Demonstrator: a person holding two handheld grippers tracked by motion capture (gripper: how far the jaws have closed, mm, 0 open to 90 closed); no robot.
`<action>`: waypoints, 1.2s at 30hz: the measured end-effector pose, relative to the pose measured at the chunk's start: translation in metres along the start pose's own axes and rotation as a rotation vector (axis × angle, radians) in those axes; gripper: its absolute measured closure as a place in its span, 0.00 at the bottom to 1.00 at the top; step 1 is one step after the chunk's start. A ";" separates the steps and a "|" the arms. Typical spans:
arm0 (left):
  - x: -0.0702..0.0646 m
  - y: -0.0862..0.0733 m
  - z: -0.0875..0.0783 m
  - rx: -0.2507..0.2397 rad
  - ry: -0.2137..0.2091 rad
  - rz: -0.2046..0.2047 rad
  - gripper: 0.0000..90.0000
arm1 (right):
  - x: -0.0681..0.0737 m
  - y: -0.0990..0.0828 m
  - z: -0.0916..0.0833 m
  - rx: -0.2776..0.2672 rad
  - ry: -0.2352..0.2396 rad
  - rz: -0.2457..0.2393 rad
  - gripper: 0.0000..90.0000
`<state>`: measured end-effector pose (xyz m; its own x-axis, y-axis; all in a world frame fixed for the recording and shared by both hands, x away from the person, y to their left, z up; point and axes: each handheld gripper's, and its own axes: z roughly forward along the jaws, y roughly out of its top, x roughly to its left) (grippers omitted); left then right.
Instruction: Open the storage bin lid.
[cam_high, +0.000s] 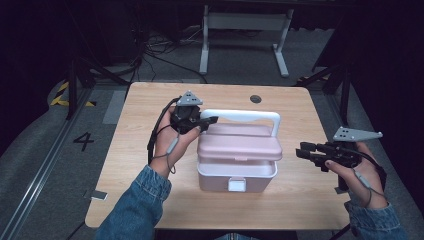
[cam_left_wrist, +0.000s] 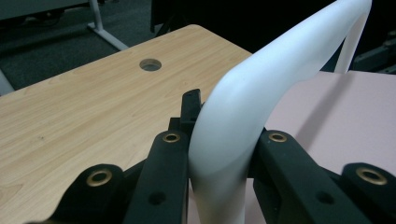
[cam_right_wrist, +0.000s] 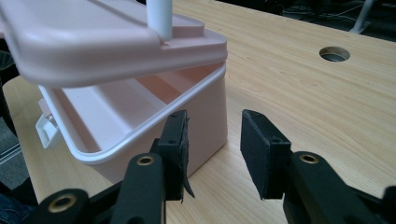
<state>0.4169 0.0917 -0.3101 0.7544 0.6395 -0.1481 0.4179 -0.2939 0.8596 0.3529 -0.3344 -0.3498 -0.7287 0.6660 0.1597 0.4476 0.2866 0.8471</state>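
Pink box (cam_high: 237, 170) near table (cam_high: 150, 200) centre, lid (cam_high: 240, 142) raised by white handle (cam_left_wrist: 243, 107) clamped in left gripper (cam_high: 200, 122) to expose interior; right gripper (cam_high: 306, 150) beside box, jaws apart, empty.

One box, two grippers, one counter

One pink box (cam_high: 237, 170) with one lid (cam_high: 239, 141), one white handle (cam_high: 240, 115) and one white latch (cam_high: 236, 185); one left gripper (cam_high: 214, 120), one right gripper (cam_high: 299, 149); one counter (cam_high: 150, 165) with one round hole (cam_high: 255, 99).

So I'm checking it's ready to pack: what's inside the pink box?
Under the lifted lid, the pink box shows bare pink walls and a divider ridge; no contents visible. The lid hides the rest of the floor.
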 end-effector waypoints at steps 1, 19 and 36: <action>0.002 0.001 0.001 -0.004 -0.005 -0.008 0.88 | 0.000 0.000 0.000 0.000 0.000 0.000 0.70; 0.026 0.019 0.014 -0.039 -0.014 -0.044 0.86 | 0.015 0.008 0.008 -0.048 0.009 -0.077 0.79; 0.033 0.025 0.018 -0.036 0.000 -0.057 0.84 | 0.046 0.026 0.037 -0.179 0.051 -0.180 1.00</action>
<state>0.4613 0.0920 -0.3023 0.7297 0.6545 -0.1977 0.4421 -0.2311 0.8667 0.3502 -0.2710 -0.3387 -0.8155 0.5784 0.0194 0.2126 0.2683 0.9396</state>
